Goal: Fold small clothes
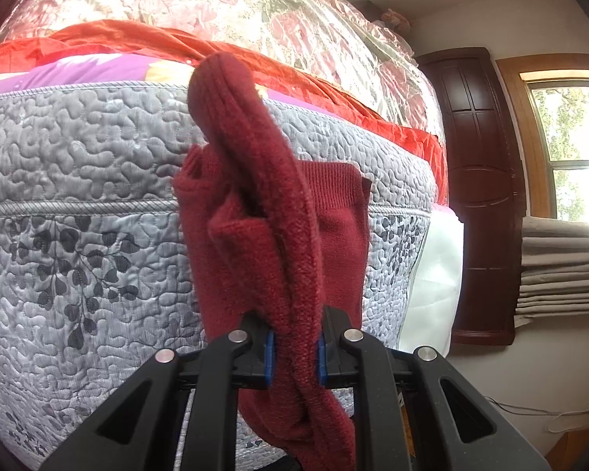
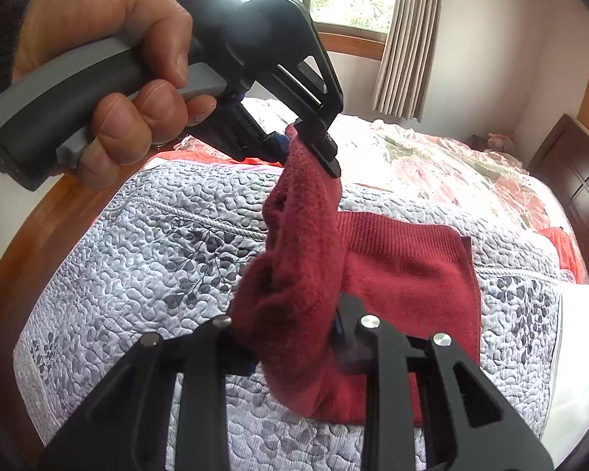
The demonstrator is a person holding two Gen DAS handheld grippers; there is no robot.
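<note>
A dark red sock [image 2: 298, 274] is pinched at both ends, between left gripper [image 2: 314, 145] at upper centre and right gripper [image 2: 294, 337] below, above the bed [image 2: 137, 243]; folding is judged barely begun

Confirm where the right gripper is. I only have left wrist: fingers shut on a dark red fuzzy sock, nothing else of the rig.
Observer: The right gripper sits low beneath the left gripper. The dark red fuzzy sock hangs down between the two.
Operator: Right shut on it?
Observer: Cannot tell. The sock drapes over the right fingers and hides their tips, and its loose end hangs past them.
Operator: Second sock placed?
Observer: Yes. A flat dark red sock with a ribbed cuff lies on the grey quilted bedspread, behind the hanging one, with its cuff toward the pillows.
</note>
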